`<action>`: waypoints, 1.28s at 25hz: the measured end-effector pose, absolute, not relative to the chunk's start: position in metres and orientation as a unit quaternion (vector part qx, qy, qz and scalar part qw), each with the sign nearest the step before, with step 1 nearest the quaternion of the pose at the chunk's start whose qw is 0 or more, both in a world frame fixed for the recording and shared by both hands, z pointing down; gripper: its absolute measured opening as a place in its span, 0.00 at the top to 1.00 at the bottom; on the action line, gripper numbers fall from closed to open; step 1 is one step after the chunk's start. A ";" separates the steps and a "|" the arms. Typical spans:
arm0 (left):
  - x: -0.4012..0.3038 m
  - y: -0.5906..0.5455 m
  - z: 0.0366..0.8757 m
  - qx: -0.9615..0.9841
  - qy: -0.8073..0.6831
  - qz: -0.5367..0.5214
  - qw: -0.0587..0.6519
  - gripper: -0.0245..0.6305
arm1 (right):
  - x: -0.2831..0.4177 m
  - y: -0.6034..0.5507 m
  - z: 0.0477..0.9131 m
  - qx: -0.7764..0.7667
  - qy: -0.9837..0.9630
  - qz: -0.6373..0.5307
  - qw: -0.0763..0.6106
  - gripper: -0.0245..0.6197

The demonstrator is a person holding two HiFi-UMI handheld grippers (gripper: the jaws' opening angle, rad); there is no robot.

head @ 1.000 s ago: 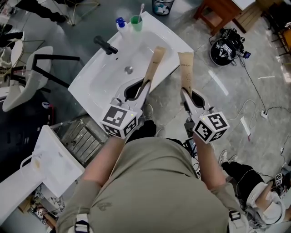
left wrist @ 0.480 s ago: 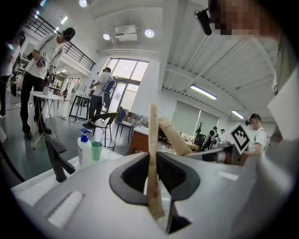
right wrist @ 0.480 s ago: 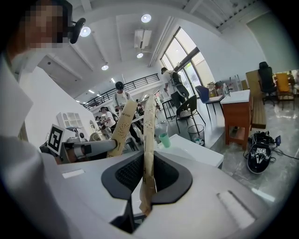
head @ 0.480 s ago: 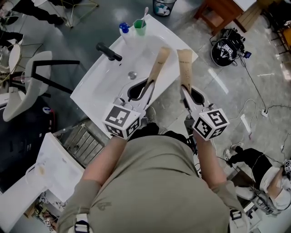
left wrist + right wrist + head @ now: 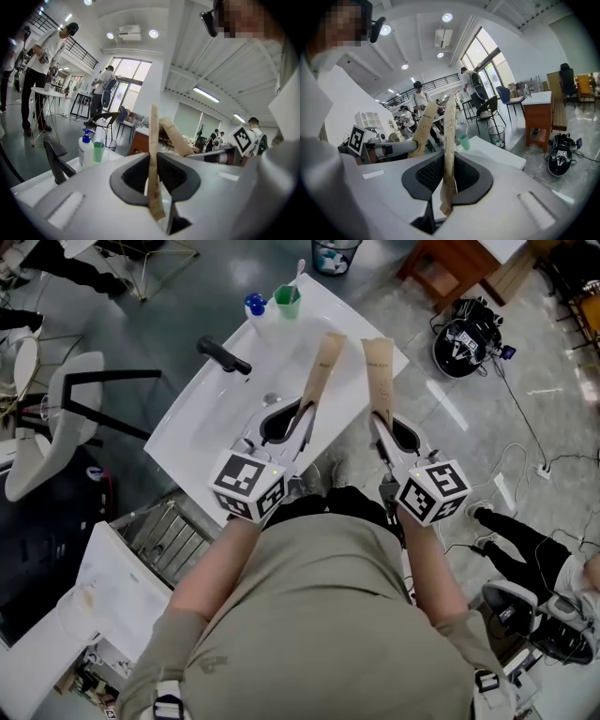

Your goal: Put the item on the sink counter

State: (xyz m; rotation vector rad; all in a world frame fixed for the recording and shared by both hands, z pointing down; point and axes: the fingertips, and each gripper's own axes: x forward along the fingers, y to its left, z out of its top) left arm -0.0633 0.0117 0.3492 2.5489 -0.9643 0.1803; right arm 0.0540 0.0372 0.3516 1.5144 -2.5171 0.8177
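- left gripper: what does it have?
- its jaws are pinched on the near end of a flat tan paper sleeve. right gripper is clamped the same way on a second sleeve.
- which way do they run?
- lengthwise out from the jaws, away from the person. the first leans right, held above the sink counter. the second goes almost straight, its far end above the counter's right corner. the far ends are near each other but apart.
- any writing?
- dark print runs along both, too small to read.
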 end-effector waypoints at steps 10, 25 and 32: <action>-0.054 -0.017 0.358 0.908 -0.354 0.057 0.218 0.89 | 0.061 0.010 0.363 0.490 -0.826 0.274 0.052 0.89; -0.024 -0.083 0.386 0.877 -0.394 0.064 0.266 0.89 | 0.092 -0.063 0.387 0.451 -0.838 0.300 0.070 0.89; -0.002 -0.118 0.405 0.856 -0.420 0.064 0.295 0.89 | 0.113 -0.107 0.407 0.423 -0.845 0.315 0.089 0.89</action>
